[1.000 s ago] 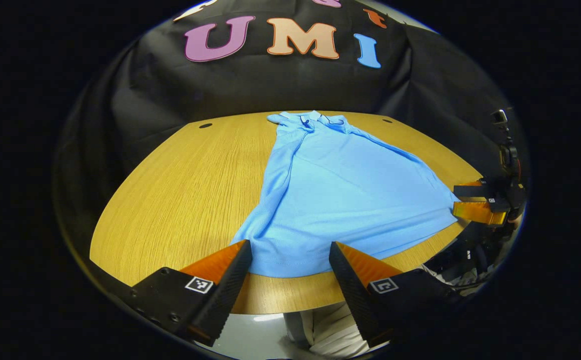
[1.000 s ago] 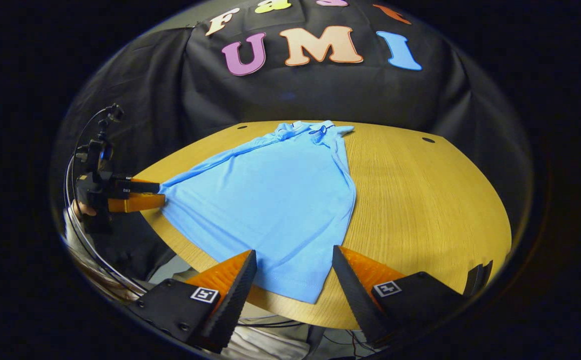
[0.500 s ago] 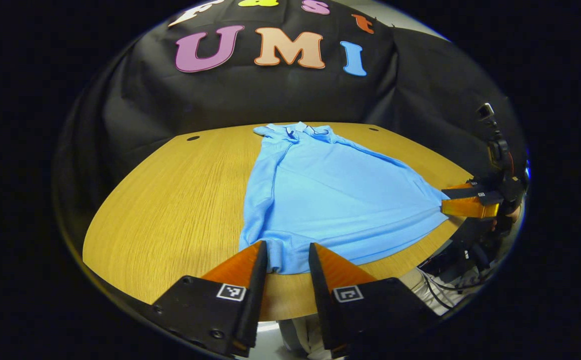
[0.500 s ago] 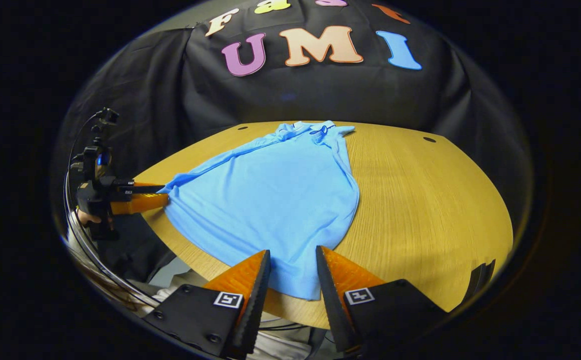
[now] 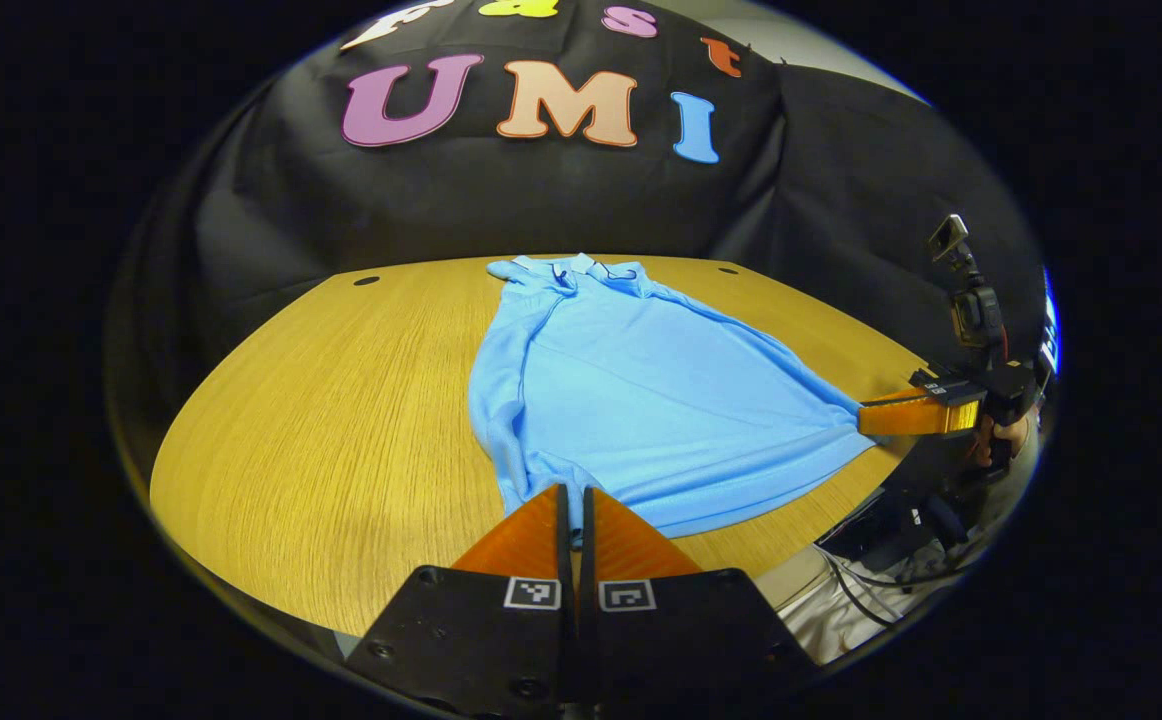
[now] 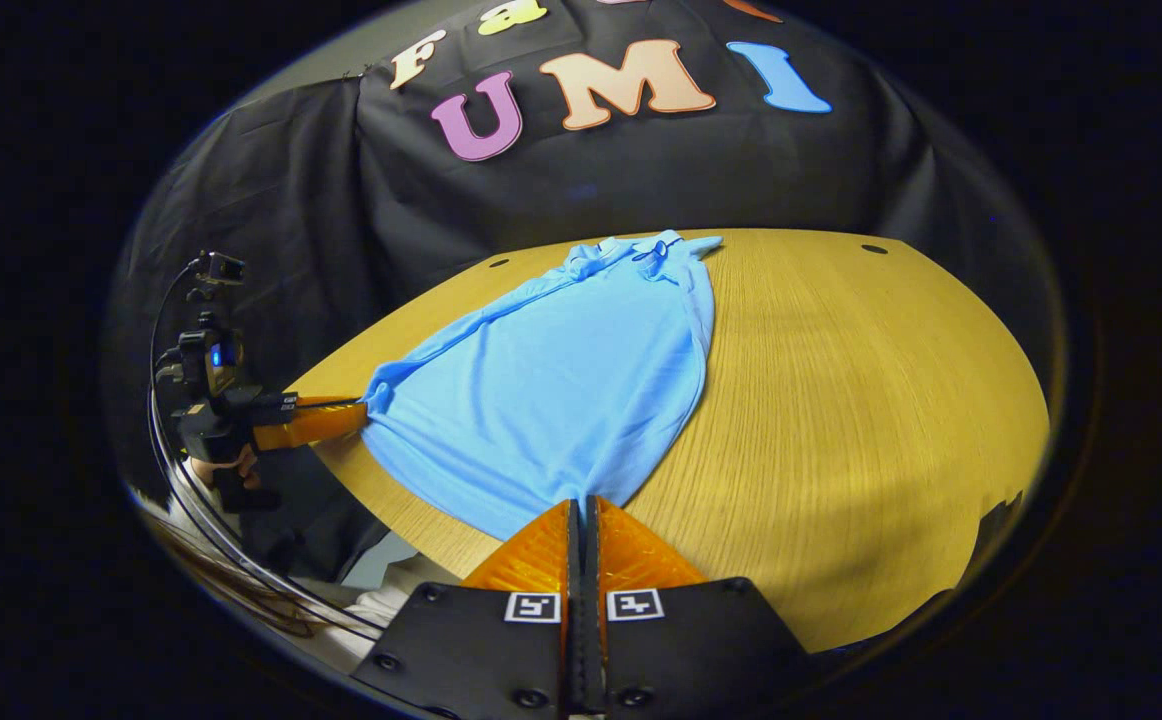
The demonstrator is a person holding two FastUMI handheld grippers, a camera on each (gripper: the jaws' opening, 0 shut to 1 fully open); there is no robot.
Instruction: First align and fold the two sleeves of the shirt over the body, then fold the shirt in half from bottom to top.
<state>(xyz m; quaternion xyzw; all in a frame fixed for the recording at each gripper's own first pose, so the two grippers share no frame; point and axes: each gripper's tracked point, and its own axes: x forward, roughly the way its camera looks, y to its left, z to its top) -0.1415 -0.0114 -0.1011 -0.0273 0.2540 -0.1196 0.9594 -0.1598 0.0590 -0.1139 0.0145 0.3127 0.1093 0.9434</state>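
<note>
- Shirt (image 5: 641,400): light blue, short-sleeved, lying flat on the surface (image 5: 321,400) with its collar (image 5: 566,268) toward the far edge and its hem (image 5: 701,505) along the near edge. Both sleeves are folded in over the body, giving long side edges that run from collar to hem. The cloth narrows to a drawn point at each bottom corner. In the right gripper view the shirt (image 6: 551,380) occupies the left half of the surface (image 6: 841,400).
- Left gripper (image 5: 572,497): fingers drawn together with barely a slit between them, pinching the bottom corner of the shirt on the person's left, at the near edge of the surface. In the right gripper view the same gripper (image 6: 361,414) is seen far off at the near left edge, its fingers meeting the gathered corner of cloth; a hand (image 6: 216,470) holds its handle.
- Right gripper (image 6: 582,508): fingers pressed almost together on the other bottom corner, near the near edge. In the left gripper view it (image 5: 866,418) sits at the near right edge, closed on the stretched corner, with a hand (image 5: 1006,435) behind it.
- Surface: wood-grain top with a rounded outline; small dark holes (image 5: 366,281) near the far corners.
- Booth wall (image 5: 441,200): black cloth behind the far edge.
- Cables (image 5: 881,585): dark leads below the near right edge.
</note>
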